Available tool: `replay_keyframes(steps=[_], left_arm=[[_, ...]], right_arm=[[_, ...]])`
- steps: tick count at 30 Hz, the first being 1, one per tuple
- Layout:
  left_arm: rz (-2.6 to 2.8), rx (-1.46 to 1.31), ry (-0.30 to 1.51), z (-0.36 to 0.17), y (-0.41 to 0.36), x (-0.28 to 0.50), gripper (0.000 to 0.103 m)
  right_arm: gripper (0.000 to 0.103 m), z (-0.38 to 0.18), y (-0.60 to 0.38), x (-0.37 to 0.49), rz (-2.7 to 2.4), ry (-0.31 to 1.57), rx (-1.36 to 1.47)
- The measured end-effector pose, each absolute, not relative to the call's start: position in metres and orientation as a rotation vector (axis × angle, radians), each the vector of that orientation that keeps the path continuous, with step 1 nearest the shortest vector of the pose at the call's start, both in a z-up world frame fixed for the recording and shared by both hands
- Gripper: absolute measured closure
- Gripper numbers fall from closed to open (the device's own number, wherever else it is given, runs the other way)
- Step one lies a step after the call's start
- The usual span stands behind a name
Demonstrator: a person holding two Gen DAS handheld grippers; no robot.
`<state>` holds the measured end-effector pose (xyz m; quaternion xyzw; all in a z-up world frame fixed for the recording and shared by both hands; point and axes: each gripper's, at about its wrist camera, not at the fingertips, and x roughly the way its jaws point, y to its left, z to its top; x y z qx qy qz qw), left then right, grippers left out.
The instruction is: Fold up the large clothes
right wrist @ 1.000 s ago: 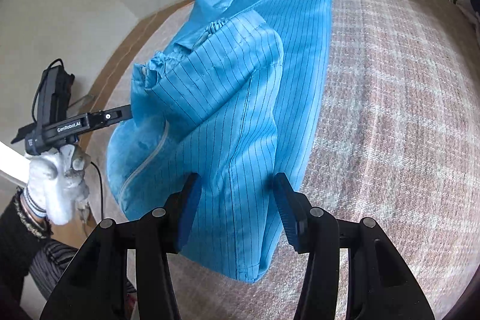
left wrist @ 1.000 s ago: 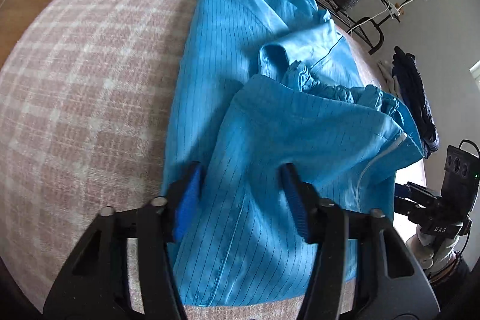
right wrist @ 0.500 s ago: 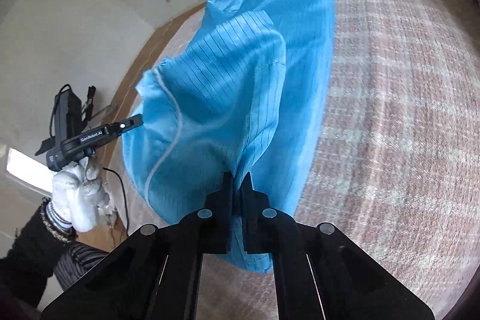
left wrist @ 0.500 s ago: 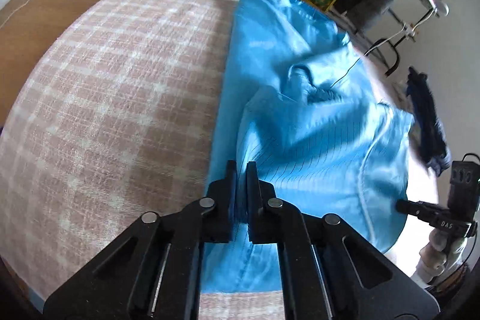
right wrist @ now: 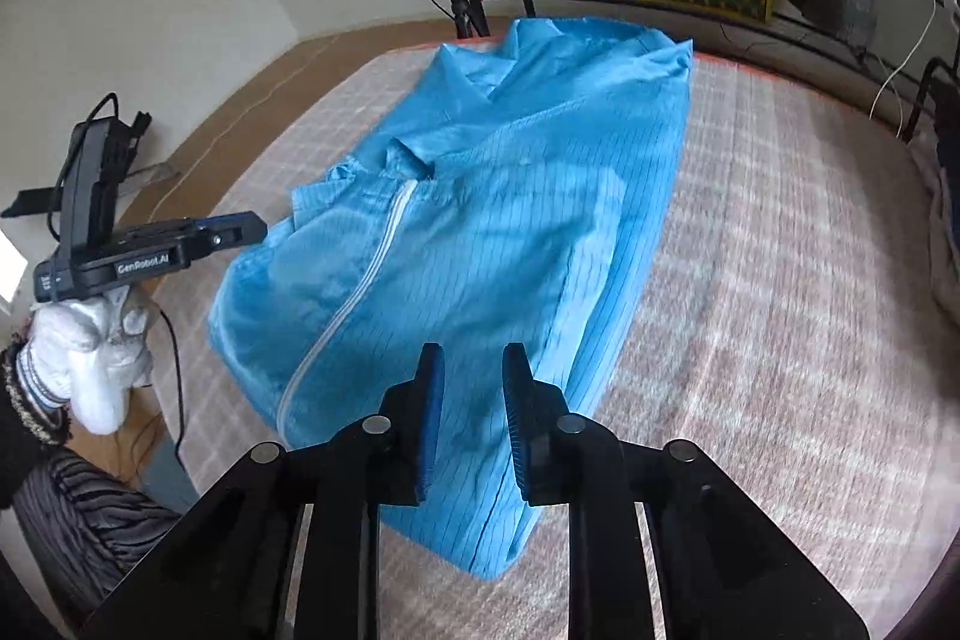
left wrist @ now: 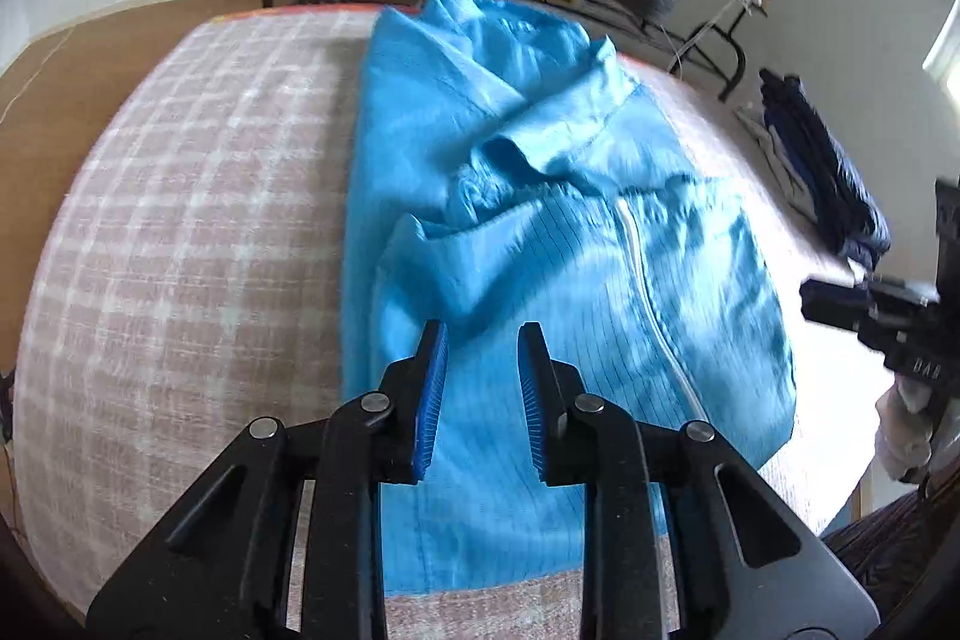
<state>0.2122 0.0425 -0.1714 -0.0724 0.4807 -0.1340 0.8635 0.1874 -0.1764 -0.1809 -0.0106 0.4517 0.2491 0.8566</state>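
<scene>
Blue garment point(left wrist: 540, 244) is laid half-folded on the checked bed cover point(left wrist: 180, 232); left gripper point(left wrist: 483, 388) and right gripper point(right wrist: 471, 412) jaws are opening, nothing clamped; fabric judged light, limp, slippery, best pinched at hem corners.

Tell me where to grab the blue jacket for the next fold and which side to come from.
Probably best: grip the blue jacket at its near hem corners, coming from the near edge of the checked blanket. The hem lies flat and free there; the far collar end is bunched. Both grippers' jaws are opening, nothing between them.
</scene>
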Motion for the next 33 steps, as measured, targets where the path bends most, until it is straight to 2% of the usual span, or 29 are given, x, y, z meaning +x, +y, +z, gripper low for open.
replay_keyframes(steps=[5,9,12,13,15,18,19,21,22,25,26,28,29,31,32,33], left_arm=[[-0.329,-0.232,1.028,-0.184,0.028,0.234,0.081],[-0.34,-0.284,1.054,-0.198,0.022,0.264,0.08],[-0.354,-0.358,1.031,-0.181,0.04,0.27,0.079],[-0.343,-0.333,0.984,-0.169,0.049,0.266,0.076],[-0.291,-0.272,0.897,-0.151,0.07,0.257,0.058],[-0.258,-0.259,0.892,-0.153,0.101,0.25,0.057],[-0.26,-0.281,0.918,-0.161,0.109,0.25,0.057],[-0.271,-0.313,0.96,-0.175,0.115,0.251,0.057],[-0.28,-0.312,0.983,-0.182,0.112,0.252,0.057],[-0.305,-0.257,1.013,-0.194,0.097,0.256,0.058],[-0.323,-0.244,1.02,-0.197,0.09,0.258,0.062],[-0.332,-0.212,1.034,-0.202,0.08,0.261,0.078],[-0.323,-0.201,1.036,-0.203,0.077,0.262,0.094],[-0.326,-0.219,1.027,-0.202,0.075,0.259,0.099],[-0.324,-0.224,1.008,-0.197,0.076,0.255,0.102],[-0.319,-0.215,0.989,-0.193,0.075,0.251,0.102]], right_arm=[[0.085,-0.189,-0.169,0.203,0.551,0.99,0.027],[0.087,-0.228,-0.174,0.211,0.468,1.118,-0.005],[0.089,-0.238,-0.182,0.206,0.451,1.143,-0.025],[0.088,-0.233,-0.181,0.203,0.458,1.13,-0.045],[0.086,-0.222,-0.182,0.197,0.484,1.088,-0.055],[0.084,-0.21,-0.186,0.196,0.516,1.049,-0.014],[0.082,-0.208,-0.188,0.199,0.506,1.04,-0.005],[0.056,-0.206,-0.192,0.205,0.461,1.02,-0.01],[0.05,-0.204,-0.192,0.209,0.435,1.006,-0.013],[0.049,-0.206,-0.195,0.227,0.392,0.988,0.002],[0.049,-0.207,-0.194,0.233,0.386,0.986,0.015],[0.049,-0.21,-0.195,0.241,0.379,0.989,0.027],[0.049,-0.213,-0.194,0.245,0.383,0.994,0.034],[0.065,-0.216,-0.193,0.249,0.39,0.999,0.041],[0.091,-0.218,-0.192,0.25,0.401,1.009,0.039],[0.098,-0.22,-0.19,0.25,0.413,1.023,0.041]])
